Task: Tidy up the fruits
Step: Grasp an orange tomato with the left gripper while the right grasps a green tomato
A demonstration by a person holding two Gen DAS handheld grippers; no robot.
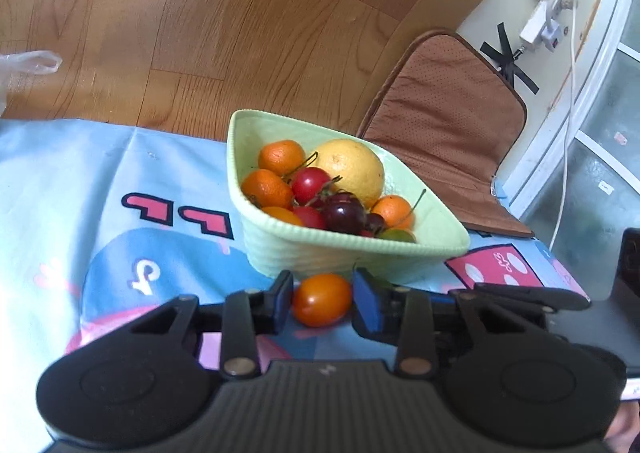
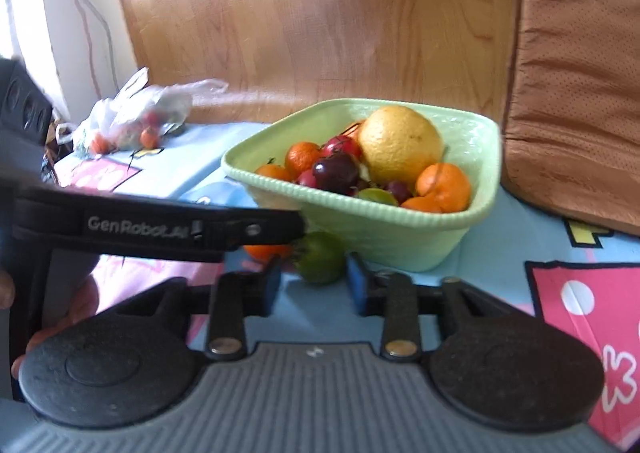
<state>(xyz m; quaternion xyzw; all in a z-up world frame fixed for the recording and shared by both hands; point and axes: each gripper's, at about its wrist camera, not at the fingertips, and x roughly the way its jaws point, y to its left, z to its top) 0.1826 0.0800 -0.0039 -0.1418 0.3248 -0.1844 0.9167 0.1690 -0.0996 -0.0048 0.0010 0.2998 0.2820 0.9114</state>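
Our left claw point(image 1: 322, 299) pinches a small orange tomato point(image 1: 322, 299); our right claw point(image 2: 314, 279) pinches a small green tomato point(image 2: 322, 261), both at six o'clock of the pale green ribbed bowl point(image 1: 352, 253).

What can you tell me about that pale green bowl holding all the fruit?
The pale green ribbed bowl looks like glazed ceramic, with a roughly triangular, rounded-corner rim and fine ridges on its outer wall. It stands upright on the blue and pink cartoon-print tablecloth, near the table's far edge, beside a brown cushion. It holds a large yellow citrus fruit, several small oranges, red cherry tomatoes, dark cherries with stems and something green. An orange-red tomato lies just outside, against or very near its wall.
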